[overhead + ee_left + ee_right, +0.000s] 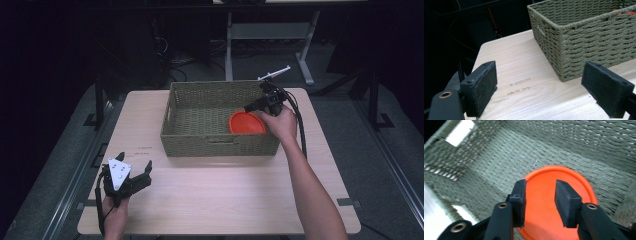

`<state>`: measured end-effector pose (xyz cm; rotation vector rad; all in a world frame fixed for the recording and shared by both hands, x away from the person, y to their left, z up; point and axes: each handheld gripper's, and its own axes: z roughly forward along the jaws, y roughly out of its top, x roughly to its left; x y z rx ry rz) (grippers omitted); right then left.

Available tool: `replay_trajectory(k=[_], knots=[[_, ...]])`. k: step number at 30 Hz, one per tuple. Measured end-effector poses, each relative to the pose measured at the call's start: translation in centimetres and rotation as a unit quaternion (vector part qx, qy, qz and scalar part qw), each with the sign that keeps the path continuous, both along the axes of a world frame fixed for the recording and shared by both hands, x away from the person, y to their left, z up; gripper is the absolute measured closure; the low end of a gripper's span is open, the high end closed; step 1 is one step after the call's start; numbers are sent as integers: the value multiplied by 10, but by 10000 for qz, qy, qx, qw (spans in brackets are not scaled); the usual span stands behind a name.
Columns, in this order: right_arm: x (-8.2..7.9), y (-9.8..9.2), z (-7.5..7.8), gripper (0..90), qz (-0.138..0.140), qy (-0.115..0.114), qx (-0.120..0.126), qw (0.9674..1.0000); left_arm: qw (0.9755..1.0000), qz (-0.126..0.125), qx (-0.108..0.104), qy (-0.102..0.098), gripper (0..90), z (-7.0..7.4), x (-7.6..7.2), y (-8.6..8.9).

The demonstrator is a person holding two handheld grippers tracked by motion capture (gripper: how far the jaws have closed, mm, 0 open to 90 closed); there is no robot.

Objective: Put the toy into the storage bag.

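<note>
Orange plate (247,123) hugs the basket's (172,107) right wall, under right tool (252,106).

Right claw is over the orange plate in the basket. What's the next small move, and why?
Probably lift the right claw straight up out of the woven basket. Its jaws stand apart with nothing between them, and the orange plate lies on the basket floor below, so it looks released. I can't tell if it lies flat. The left claw rests open over the table and need not move.

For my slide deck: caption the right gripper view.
Open right gripper poised over an orange plate inside the woven basket.
</note>
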<state>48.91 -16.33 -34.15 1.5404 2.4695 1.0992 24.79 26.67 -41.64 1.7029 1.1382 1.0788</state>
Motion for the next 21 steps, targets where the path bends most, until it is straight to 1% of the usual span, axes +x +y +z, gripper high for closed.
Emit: replay_trajectory(k=[4, 6, 7, 11, 14, 15, 17, 18, 19, 21], knots=[[-2, -3, 2, 571, 23, -53, 98, 9999, 10000, 2, -1, 1, 128, 0, 0, 0], [-5, -8, 3, 540, 51, -44, 277, 9996, 10000, 1, 25, -3, 127, 0, 0, 0], [-5, -9, 3, 536, 49, -20, 297, 9995, 10000, 1, 25, -3, 127, 0, 0, 0], [-7, -13, 3, 515, 84, -35, 334, 9994, 10000, 4, 9, -7, 127, 0, 0, 0], [-7, -15, 1, 488, 94, -7, 334, 9994, 10000, -16, 39, 1, 127, 0, 0, 0], [-8, -14, 2, 476, 76, 58, 341, 9994, 10000, -17, 43, -4, 127, 0, -1, 0], [-9, -14, 2, 457, 123, -7, 355, 9993, 10000, -22, 36, -14, 127, 0, -1, 0], [-10, -13, 3, 450, 112, 16, 355, 9993, 10000, -20, 40, -7, 127, 0, 0, 0], [-10, -13, 3, 443, 110, -21, 344, 9993, 10000, -20, 38, -5, 127, 0, -1, 0], [-10, -12, 3, 434, 105, -8, 340, 9994, 10000, -22, 37, -9, 127, 0, -1, 0]])
